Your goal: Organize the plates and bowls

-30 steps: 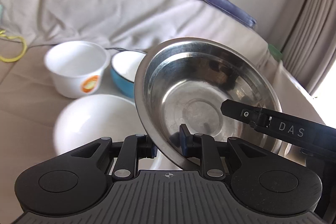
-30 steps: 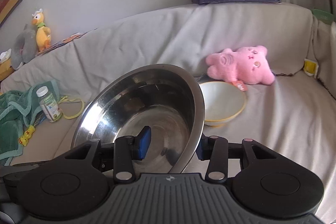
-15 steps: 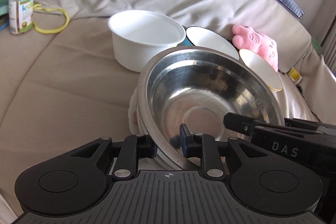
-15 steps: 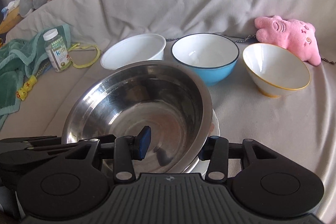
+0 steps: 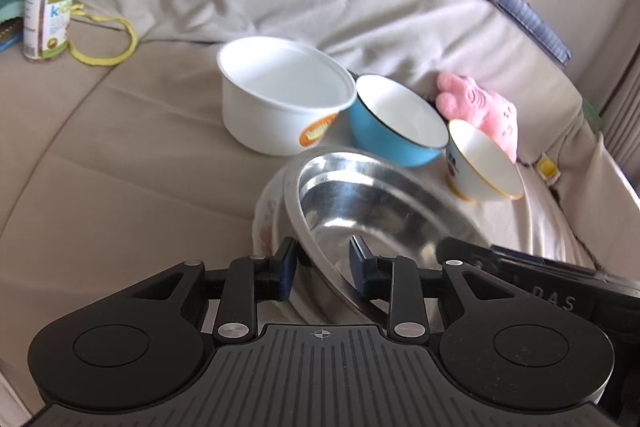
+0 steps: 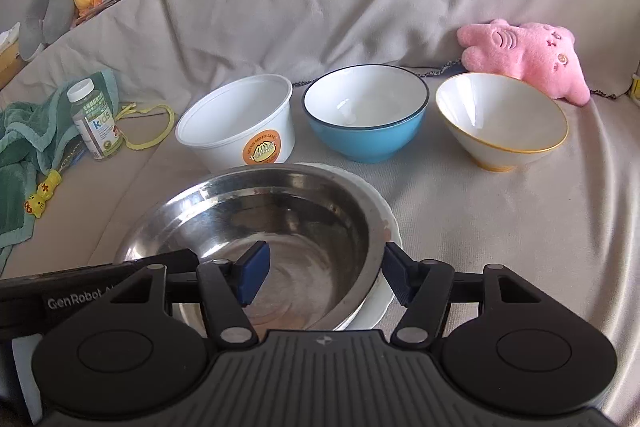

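Steel bowl [image 6: 256, 227] sat low-centre in the right view, nested on a white plate [image 6: 384, 211] on the sofa [image 6: 480, 227], so that stack looked done. Both grippers' fingers had just been opening: left gripper [image 5: 322, 267] fingers apart w/ the bowl's near rim between them, pads not pressing; right gripper [image 6: 324, 277] fingers apart astride the opposite rim, likewise clear of it. Left to do, prob.: white tub [image 6: 240, 123], blue bowl [image 6: 364, 115] and gold-rimmed bowl [image 6: 500, 119] stood in a row across mid-frame, unstacked. Plate's far edge blurred in the left view, so whether the bowl sat centred I couldn't tell.
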Demonstrator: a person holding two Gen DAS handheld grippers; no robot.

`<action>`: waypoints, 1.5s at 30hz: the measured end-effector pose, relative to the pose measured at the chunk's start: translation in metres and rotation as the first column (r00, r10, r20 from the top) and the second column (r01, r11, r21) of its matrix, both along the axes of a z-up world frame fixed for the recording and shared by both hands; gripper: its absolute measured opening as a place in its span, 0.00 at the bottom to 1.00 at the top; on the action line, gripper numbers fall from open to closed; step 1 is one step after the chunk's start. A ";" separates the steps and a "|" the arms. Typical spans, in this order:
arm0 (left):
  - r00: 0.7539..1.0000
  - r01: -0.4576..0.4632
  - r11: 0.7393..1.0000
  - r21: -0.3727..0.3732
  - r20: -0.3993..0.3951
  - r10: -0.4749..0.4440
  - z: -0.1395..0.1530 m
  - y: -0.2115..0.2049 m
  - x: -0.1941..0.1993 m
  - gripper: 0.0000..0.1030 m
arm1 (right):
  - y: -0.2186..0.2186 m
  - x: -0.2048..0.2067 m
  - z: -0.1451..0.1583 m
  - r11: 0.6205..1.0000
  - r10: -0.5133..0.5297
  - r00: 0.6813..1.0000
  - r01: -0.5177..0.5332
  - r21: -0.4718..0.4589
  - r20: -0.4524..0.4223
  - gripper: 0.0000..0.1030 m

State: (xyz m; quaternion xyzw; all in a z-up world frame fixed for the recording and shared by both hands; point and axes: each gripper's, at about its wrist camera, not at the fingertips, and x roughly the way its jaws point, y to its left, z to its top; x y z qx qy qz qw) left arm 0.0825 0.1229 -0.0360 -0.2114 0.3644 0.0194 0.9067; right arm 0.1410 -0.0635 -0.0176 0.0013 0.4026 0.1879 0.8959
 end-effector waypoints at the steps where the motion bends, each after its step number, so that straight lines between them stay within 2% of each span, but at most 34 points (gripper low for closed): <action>1: 1.000 -0.004 1.000 -0.005 0.001 0.004 0.001 0.002 0.000 0.36 | -0.003 0.000 0.001 1.000 -0.006 1.000 0.006 0.009 -0.001 0.61; 2: 1.000 -0.004 1.000 -0.012 0.003 0.004 0.001 0.003 -0.001 0.36 | -0.006 0.000 0.002 1.000 -0.013 1.000 0.013 0.017 -0.001 0.61; 4: 1.000 -0.001 1.000 -0.013 0.007 0.001 0.004 0.005 -0.002 0.29 | -0.011 0.000 0.002 0.999 -0.030 1.000 0.030 0.023 -0.001 0.61; 7: 1.000 -0.008 1.000 0.000 -0.002 0.008 0.005 0.007 -0.001 0.31 | -0.018 0.001 0.000 0.998 -0.052 0.999 0.052 0.031 -0.012 0.61; 11: 1.000 -0.018 1.000 -0.021 -0.007 0.018 0.002 0.011 -0.002 0.30 | -0.023 0.001 -0.007 0.997 -0.069 0.997 0.071 0.042 -0.038 0.61; 19: 1.000 -0.013 1.000 -0.019 -0.013 0.013 0.001 0.009 -0.002 0.29 | -0.013 -0.008 -0.023 0.997 -0.055 0.995 0.059 0.045 -0.088 0.63; 23: 0.999 -0.024 1.000 0.011 -0.024 0.025 0.000 0.003 -0.003 0.28 | -0.024 -0.012 -0.026 0.994 -0.079 0.993 0.085 0.075 -0.086 0.70; 26: 0.999 -0.034 0.999 0.039 -0.016 0.034 0.004 -0.002 -0.003 0.29 | -0.046 -0.017 -0.022 0.982 -0.118 0.991 0.126 0.141 -0.070 0.73; 28: 0.999 -0.050 0.996 0.070 -0.002 0.050 0.007 -0.006 -0.004 0.29 | -0.061 -0.020 -0.018 0.972 -0.146 0.988 0.152 0.177 -0.049 0.76; 31: 0.995 -0.088 0.987 0.131 0.059 0.081 0.017 -0.014 -0.006 0.29 | -0.079 -0.022 -0.012 0.967 -0.194 0.981 0.191 0.166 0.005 0.77; 36: 0.981 -0.129 0.980 0.154 0.162 0.104 0.034 -0.030 -0.002 0.29 | -0.105 -0.015 -0.019 0.961 -0.227 0.974 0.220 0.167 0.025 0.78; 38: 0.984 -0.097 0.989 0.114 0.162 0.078 0.038 -0.038 0.010 0.29 | -0.118 -0.010 -0.025 0.957 -0.234 0.972 0.227 0.179 0.018 0.78; 41: 0.989 0.026 0.999 0.032 0.147 -0.031 0.043 -0.062 0.037 0.29 | -0.135 0.001 -0.032 0.957 -0.238 0.971 0.230 0.179 0.028 0.78; 45: 0.979 0.192 0.978 -0.082 0.077 -0.186 0.033 -0.109 0.091 0.29 | -0.164 0.024 -0.041 0.944 -0.280 0.960 0.270 0.190 0.026 0.78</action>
